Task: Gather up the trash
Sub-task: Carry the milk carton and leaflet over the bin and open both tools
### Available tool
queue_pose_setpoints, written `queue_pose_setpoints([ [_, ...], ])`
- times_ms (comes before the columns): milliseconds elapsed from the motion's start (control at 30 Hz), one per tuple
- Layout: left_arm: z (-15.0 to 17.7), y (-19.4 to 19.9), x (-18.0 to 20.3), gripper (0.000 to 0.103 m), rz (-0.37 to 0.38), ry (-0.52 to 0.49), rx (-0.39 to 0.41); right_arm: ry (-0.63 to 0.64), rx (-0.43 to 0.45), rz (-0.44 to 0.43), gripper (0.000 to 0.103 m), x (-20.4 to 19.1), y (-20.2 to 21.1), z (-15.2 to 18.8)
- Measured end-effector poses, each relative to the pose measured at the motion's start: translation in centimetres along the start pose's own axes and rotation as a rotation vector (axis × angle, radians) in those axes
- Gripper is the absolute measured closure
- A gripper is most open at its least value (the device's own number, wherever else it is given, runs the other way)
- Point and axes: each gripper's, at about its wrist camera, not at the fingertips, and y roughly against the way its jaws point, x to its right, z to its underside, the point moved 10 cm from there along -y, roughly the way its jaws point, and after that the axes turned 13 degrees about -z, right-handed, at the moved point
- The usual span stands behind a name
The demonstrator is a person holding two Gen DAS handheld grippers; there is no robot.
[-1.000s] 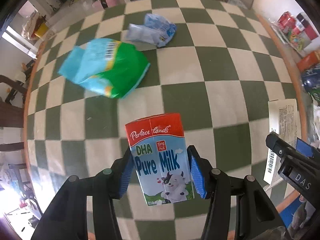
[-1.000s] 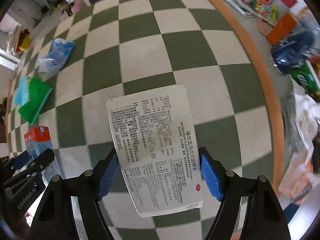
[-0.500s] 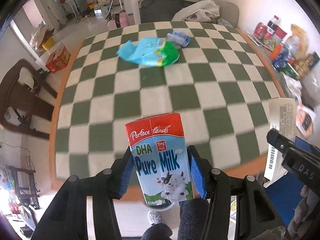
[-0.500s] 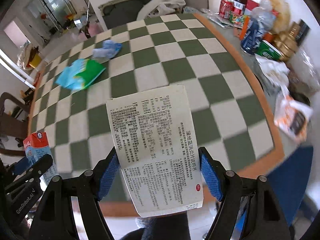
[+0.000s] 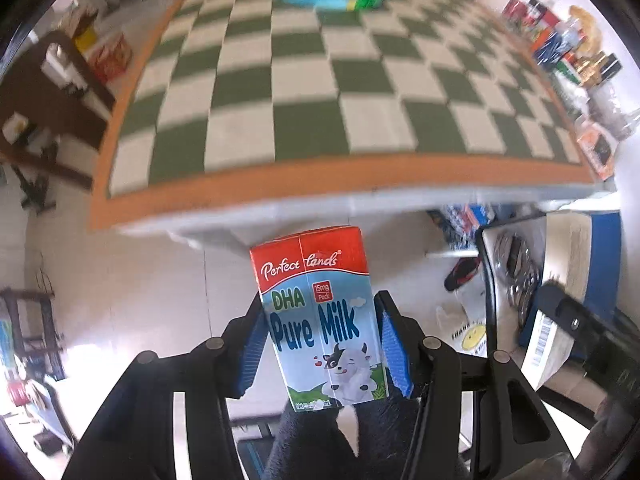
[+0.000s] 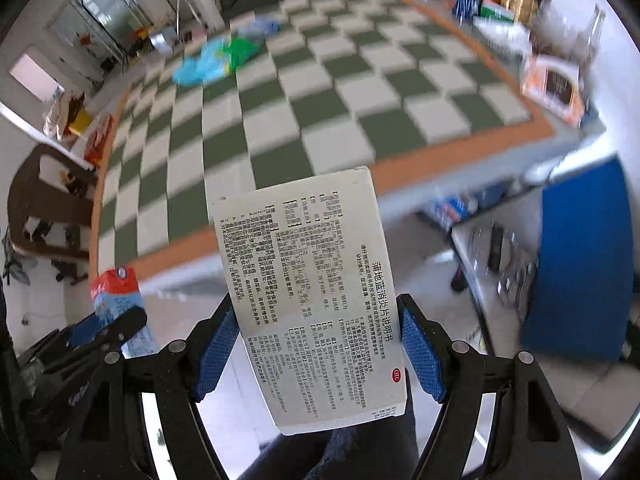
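While both grippers hang off the near edge of the table, each is clamped on a piece of trash. Left gripper (image 5: 323, 347): blue pads pressed against the two sides of a milk carton (image 5: 320, 316), red-topped and pale blue, printed "Perfect Lands DHA Pure Milk" with a cartoon cow; the carton stands upright between the jaws, held at a moderate opening. Right gripper (image 6: 320, 350): jaws set wider, pads gripping the long edges of a flat white medicine box (image 6: 310, 296), its upper face covered in dense black print with a small red oval mark near the lower corner. In the right wrist view the left gripper and its carton appear at lower left.

Surface: a table (image 5: 304, 184) covered by a green-and-white checked cloth with an orange border, seen from beyond its near edge. At its far side lie a turquoise-and-green bag (image 6: 216, 60) and, just behind it, a crumpled pale blue wrapper (image 6: 258, 27). Assorted bottles and packets (image 5: 560, 48) crowd the right edge. Below the grippers, pale floor tiles, a dark trouser leg, a blue panel (image 6: 580, 260) and a dark wooden chair (image 6: 44, 204) at left.
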Motion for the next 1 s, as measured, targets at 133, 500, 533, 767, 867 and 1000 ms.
queue_pose_setpoints([
  [133, 2.5, -5.2, 0.6, 0.054, 0.001, 0.012, -0.082, -0.031, -0.077, -0.006, 0.025, 2.0, -4.9, 3.6],
  [500, 7.5, -25.2, 4.1, 0.054, -0.02, 0.034, -0.244, -0.153, -0.258, -0.046, 0.025, 11.0, -24.5, 10.7],
  [533, 7.7, -26.7, 4.3, 0.054, -0.022, 0.036, -0.253, -0.163, -0.266, -0.053, 0.025, 11.5, -26.5, 11.2],
  [767, 8.3, -35.5, 5.3, 0.053, 0.101, 0.107, -0.367, -0.194, -0.337, -0.121, 0.025, 14.0, -38.2, 12.3],
  [867, 8.1, -37.2, 4.5, 0.039, 0.128, 0.149, -0.398, -0.206, -0.365, -0.173, 0.024, 14.0, -41.7, 12.7],
  [1000, 7.8, -37.9, 2.7, 0.006, 0.099, 0.19, -0.38, -0.25, -0.413, -0.231, 0.016, 14.0, -45.0, 13.7],
])
